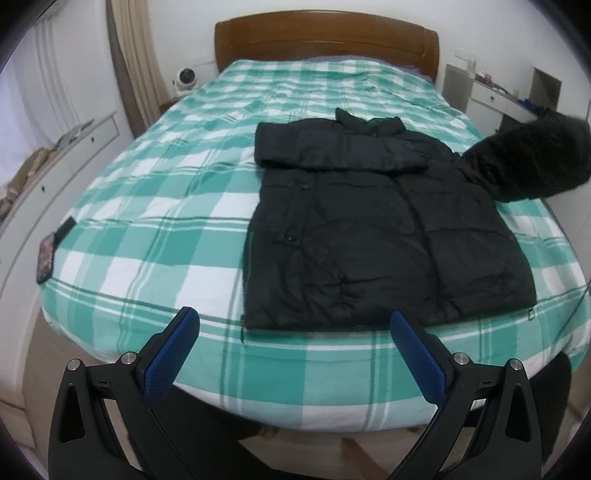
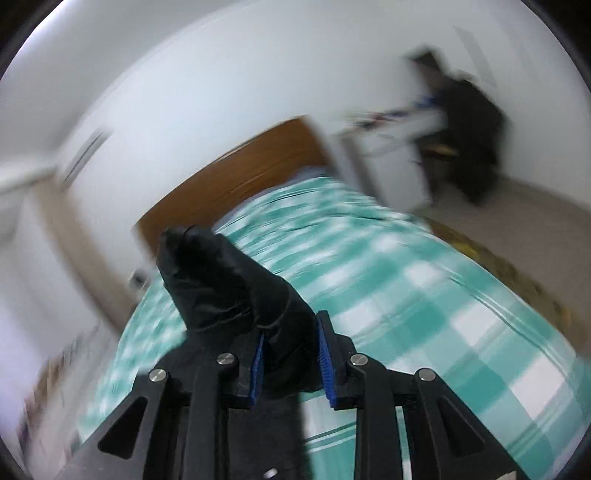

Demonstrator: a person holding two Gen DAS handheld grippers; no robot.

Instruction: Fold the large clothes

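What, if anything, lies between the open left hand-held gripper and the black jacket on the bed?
Nothing visible does. The left hand-held gripper hovers open at the bed's near edge, with only bare checked bedspread between its fingers and the hem of the black jacket. The right hand-held gripper is already shut on the jacket's sleeve.

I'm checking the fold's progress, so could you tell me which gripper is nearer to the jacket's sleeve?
Right. The right gripper is clamped on the sleeve, lifting it; the left gripper hangs open at the jacket's hem.

White walls [image 1: 332, 11], wooden headboard [image 1: 325, 40], green-checked bed [image 1: 147, 206], white drawers [image 1: 74, 147] left, desk [image 1: 495, 94] right.
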